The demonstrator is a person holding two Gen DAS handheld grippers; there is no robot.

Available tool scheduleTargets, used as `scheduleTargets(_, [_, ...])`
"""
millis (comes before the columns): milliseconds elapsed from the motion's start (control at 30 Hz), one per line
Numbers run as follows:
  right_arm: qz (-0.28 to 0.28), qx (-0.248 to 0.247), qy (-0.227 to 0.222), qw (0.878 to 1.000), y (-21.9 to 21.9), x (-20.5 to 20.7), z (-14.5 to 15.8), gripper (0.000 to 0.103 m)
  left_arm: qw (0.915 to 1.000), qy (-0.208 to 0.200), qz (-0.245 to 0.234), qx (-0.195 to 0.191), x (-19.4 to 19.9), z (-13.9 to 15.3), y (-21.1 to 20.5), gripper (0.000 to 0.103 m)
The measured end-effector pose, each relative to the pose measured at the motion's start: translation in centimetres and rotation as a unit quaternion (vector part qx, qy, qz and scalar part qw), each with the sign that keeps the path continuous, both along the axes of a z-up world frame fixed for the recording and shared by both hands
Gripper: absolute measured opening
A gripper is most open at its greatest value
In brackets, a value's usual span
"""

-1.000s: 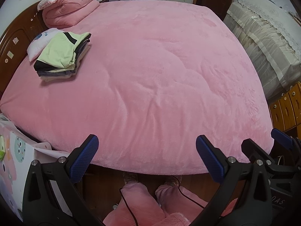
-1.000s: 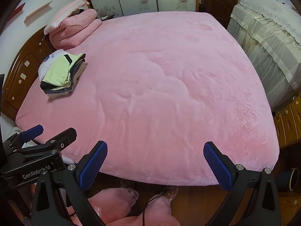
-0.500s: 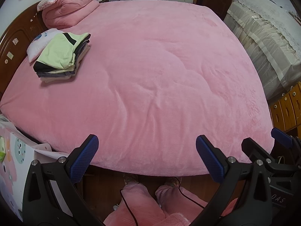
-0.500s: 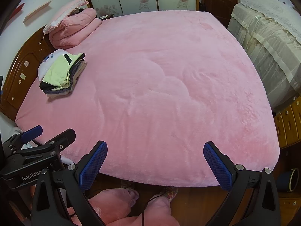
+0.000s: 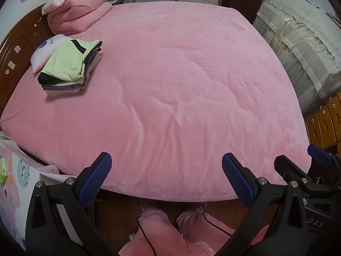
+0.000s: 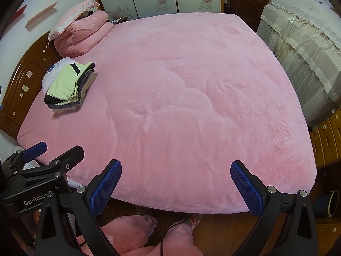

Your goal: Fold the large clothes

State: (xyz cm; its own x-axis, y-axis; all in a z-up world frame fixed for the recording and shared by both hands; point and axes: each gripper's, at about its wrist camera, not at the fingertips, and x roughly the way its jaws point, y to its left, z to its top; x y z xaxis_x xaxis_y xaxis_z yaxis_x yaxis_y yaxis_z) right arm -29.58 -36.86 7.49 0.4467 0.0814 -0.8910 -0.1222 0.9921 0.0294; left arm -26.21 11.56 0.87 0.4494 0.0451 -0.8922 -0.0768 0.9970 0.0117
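A stack of folded clothes, pale green on top with dark and grey layers below, lies at the left side of the pink bed; it also shows in the right wrist view. My left gripper is open and empty, held over the bed's near edge. My right gripper is open and empty, beside it at the same edge. No unfolded garment is in view on the bed.
A rolled pink quilt with a pillow lies at the far left corner, by a wooden headboard. A cloth-covered piece of furniture and wooden drawers stand to the right. The person's pink-clad legs are below.
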Motion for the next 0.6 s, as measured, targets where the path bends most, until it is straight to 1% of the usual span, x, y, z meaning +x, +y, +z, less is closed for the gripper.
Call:
scheduleTargets(400, [0.0,0.002,0.002,1.0,-0.25,0.57,0.04,0.103,1.0,-0.001,0.001,-0.003,0.41,0.14,-0.13,0.103])
scheduleTargets(600, [-0.011,0.006,0.007,1.0,-0.46,0.76,0.12,0.103,1.0,0.004,0.003,-0.002,0.41,0.08,-0.2,0.103])
